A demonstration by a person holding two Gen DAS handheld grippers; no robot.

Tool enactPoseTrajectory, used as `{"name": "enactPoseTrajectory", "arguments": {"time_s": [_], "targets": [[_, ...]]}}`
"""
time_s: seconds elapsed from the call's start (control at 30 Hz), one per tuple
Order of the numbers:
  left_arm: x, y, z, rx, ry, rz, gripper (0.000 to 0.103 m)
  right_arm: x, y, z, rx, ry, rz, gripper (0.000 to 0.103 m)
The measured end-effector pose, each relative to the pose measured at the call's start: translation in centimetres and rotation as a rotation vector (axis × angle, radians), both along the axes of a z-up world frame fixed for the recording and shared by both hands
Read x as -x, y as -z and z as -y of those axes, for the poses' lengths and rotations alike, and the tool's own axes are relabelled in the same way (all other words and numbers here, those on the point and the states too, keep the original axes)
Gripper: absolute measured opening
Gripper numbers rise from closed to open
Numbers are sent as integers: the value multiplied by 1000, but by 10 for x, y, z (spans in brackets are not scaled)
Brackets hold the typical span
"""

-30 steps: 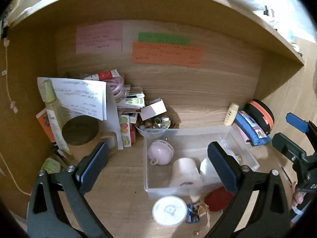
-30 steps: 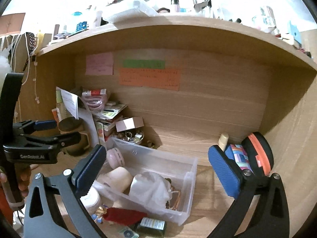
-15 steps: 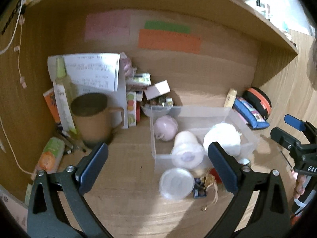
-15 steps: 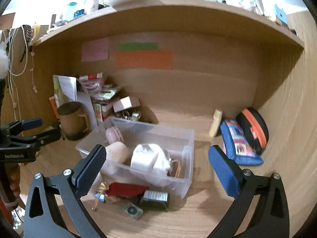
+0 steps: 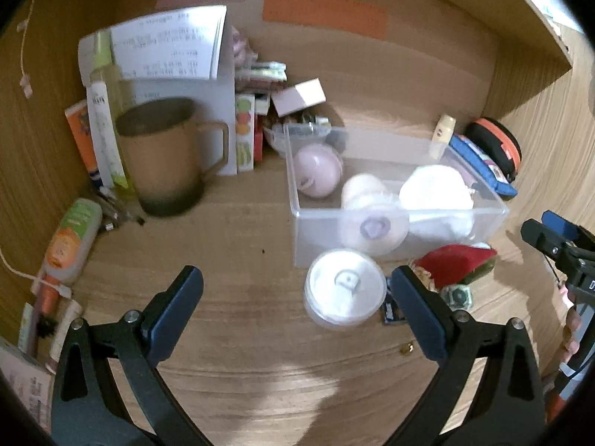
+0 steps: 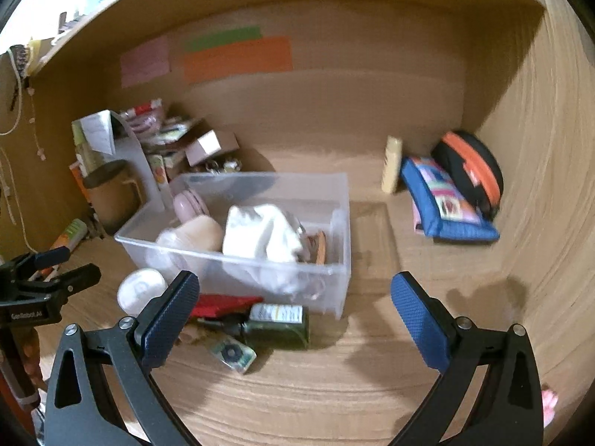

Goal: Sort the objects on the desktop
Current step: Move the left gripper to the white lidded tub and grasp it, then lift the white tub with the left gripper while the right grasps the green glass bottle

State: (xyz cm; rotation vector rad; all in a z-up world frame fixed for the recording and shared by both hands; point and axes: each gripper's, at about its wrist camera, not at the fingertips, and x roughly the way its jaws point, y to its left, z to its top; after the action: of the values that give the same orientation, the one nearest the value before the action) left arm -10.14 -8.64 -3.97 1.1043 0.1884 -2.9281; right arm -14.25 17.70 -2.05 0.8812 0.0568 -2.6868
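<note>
1. Left gripper (image 5: 297, 290): jaws spread wide, nothing between them, held above bare desk wood just short of the round white lidded jar (image 5: 345, 288).
2. Right gripper (image 6: 293, 297): jaws likewise released and empty, hovering over the dark green bottle (image 6: 277, 324) lying on its side.
3. Loose items to sort, clustered against the front wall of the clear plastic bin (image 6: 336, 260): the jar, the bottle, a red pouch (image 5: 459, 262), a small green patterned packet (image 6: 232, 353).
4. Already in the bin: a pink round case (image 5: 318, 170), a cream jar on its side (image 5: 372, 215), a white crumpled bundle (image 6: 262, 234).
5. Step in hand, by judgement: approach before a pick, nothing gripped yet.
6. Next move likely calls for lowering the left gripper around the white jar, closing across its rim, then lifting over the bin wall.
7. Pose: both grippers tilted down at the desk from the near side, side by side, well apart.
8. Further out: brown mug (image 5: 169, 156) at left, blue pencil case (image 6: 444, 200) and black-orange pouch (image 6: 472, 169) at right.
</note>
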Motion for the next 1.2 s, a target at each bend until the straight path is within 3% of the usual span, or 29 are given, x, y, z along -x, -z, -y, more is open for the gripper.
{"name": "enactPoseTrajectory", "arguments": {"time_s": [0.33, 0.67, 1.2], "targets": [[9, 30, -15, 15, 50, 80, 102, 13, 40, -8, 24, 2, 158, 103], [26, 46, -28, 30, 99, 146, 102, 26, 54, 12, -61, -50, 178, 103], [46, 56, -24, 12, 70, 199, 102, 35, 62, 26, -62, -91, 199, 97]]}}
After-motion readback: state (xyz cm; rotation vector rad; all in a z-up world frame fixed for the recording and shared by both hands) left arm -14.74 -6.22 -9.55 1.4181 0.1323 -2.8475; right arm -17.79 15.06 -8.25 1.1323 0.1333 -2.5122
